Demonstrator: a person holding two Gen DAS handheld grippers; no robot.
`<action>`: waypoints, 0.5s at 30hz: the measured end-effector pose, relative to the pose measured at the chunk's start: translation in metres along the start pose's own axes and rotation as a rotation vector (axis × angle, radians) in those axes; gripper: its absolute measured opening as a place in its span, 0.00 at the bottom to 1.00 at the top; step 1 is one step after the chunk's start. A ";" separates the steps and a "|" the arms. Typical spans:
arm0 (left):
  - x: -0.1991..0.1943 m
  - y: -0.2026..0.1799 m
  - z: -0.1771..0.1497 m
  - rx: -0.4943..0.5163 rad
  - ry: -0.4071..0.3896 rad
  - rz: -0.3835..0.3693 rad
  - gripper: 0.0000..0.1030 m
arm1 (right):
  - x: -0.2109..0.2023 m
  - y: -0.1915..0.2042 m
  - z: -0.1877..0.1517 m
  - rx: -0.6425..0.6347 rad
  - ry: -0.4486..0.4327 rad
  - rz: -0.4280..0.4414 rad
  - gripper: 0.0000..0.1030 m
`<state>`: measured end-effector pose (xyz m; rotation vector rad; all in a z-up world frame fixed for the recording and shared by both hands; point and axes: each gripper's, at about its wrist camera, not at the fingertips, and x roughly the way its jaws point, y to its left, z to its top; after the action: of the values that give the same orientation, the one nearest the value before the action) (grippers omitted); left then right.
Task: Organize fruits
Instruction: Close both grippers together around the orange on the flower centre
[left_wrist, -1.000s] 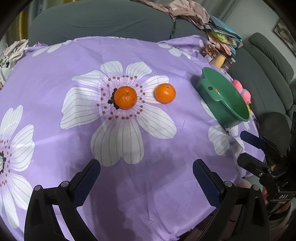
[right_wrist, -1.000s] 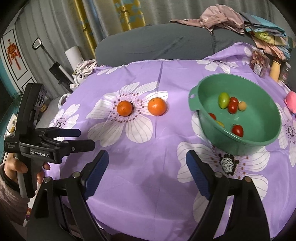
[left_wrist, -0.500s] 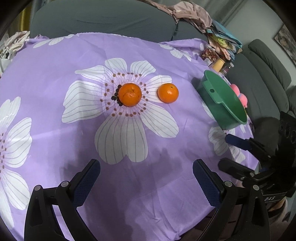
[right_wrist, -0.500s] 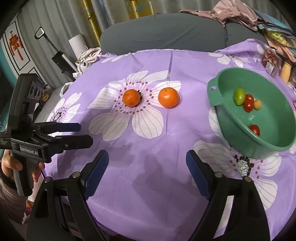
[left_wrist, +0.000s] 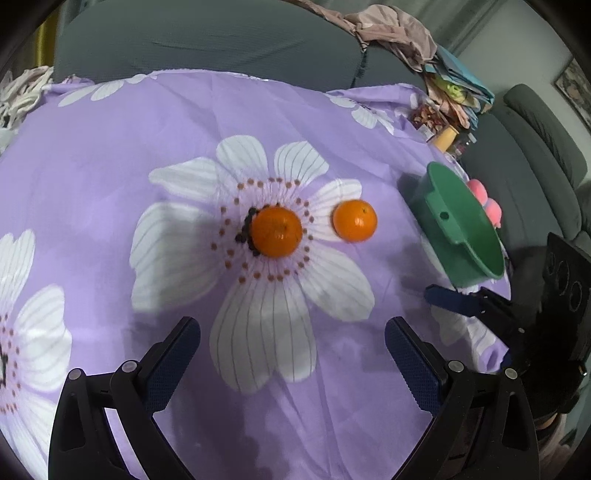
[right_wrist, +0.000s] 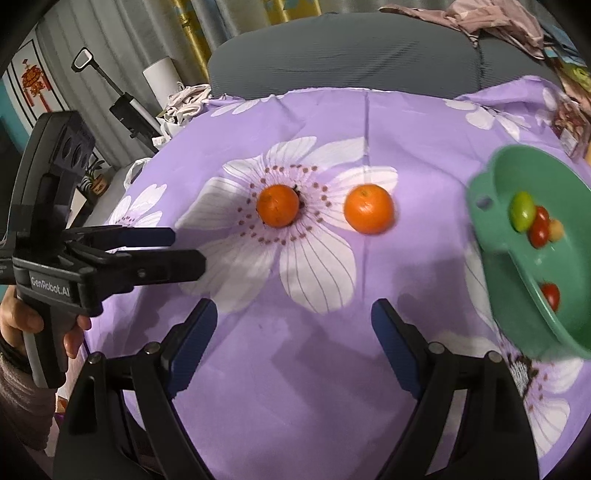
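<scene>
Over the purple cloth (left_wrist: 110, 177), both spread claws have neared the oranges (right_wrist: 277, 205).

I see a home living room: a grey upholstered sofa (left_wrist: 207, 40) with heaped clothes (left_wrist: 391, 33), patterned curtains (right_wrist: 207, 22), a purple flower-printed tablecloth (left_wrist: 147, 140).

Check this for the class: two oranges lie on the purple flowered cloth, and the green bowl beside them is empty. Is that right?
Not quite. The two oranges do lie on the purple flowered cloth, but the green bowl is not empty: the right wrist view shows small red and green fruits inside it.
</scene>
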<state>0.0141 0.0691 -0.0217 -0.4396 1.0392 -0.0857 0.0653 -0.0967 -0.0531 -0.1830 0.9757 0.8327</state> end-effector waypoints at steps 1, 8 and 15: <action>0.003 0.002 0.005 -0.009 0.006 -0.012 0.97 | 0.004 0.001 0.004 0.000 0.001 0.008 0.84; 0.020 0.015 0.024 -0.062 0.037 -0.062 0.97 | 0.031 -0.003 0.022 0.034 0.022 0.051 0.84; 0.034 0.018 0.036 -0.067 0.060 -0.051 0.97 | 0.046 -0.002 0.033 0.036 0.035 0.086 0.84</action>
<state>0.0594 0.0877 -0.0406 -0.5273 1.0921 -0.1099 0.1017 -0.0567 -0.0713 -0.1254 1.0366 0.8919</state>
